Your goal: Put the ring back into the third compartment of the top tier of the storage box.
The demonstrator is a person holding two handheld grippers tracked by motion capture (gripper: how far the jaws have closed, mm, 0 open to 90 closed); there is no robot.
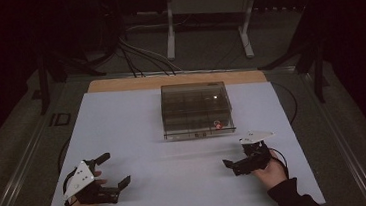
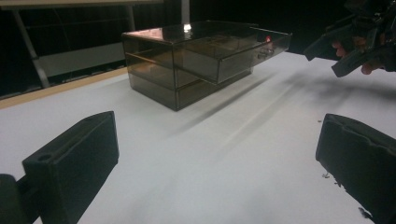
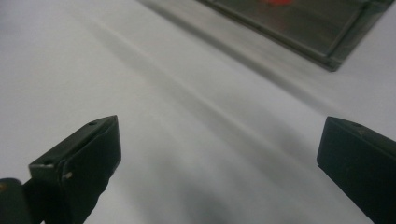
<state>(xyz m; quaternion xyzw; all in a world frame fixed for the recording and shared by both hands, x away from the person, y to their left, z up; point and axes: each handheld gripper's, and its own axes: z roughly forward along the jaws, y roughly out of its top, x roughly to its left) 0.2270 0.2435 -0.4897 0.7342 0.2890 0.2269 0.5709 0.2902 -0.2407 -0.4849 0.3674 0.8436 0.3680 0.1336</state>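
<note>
Both grippers sit low near the person's edge of the white table point(image 1: 139, 137), and neither one holds anything. The left gripper point(image 1: 111, 169) has its jaws spread wide with bare tabletop between them, and the right gripper point(image 1: 236, 166) is likewise released, its two black jaws far apart in its own view. The work seems to centre on the clear drawer box point(image 1: 196, 109), which stands in the middle of the table toward the far side, well apart from both hands. Its upper drawer point(image 2: 233, 53) is slid partly out toward the person, and a small red thing point(image 1: 218, 125) lies in its front right corner; the light is dim, so I cannot tell what that thing is. As I judge it, the drawer is already open and what is left is either taking the red thing out or pushing the drawer shut, with neither begun. There is plenty of open table between the grippers and the box, with nothing lying in the way. The right gripper is the nearer one to the drawer's front, and it also sits closer to the table's right edge, so a reach forward suits it better than a sideways swing.
</note>
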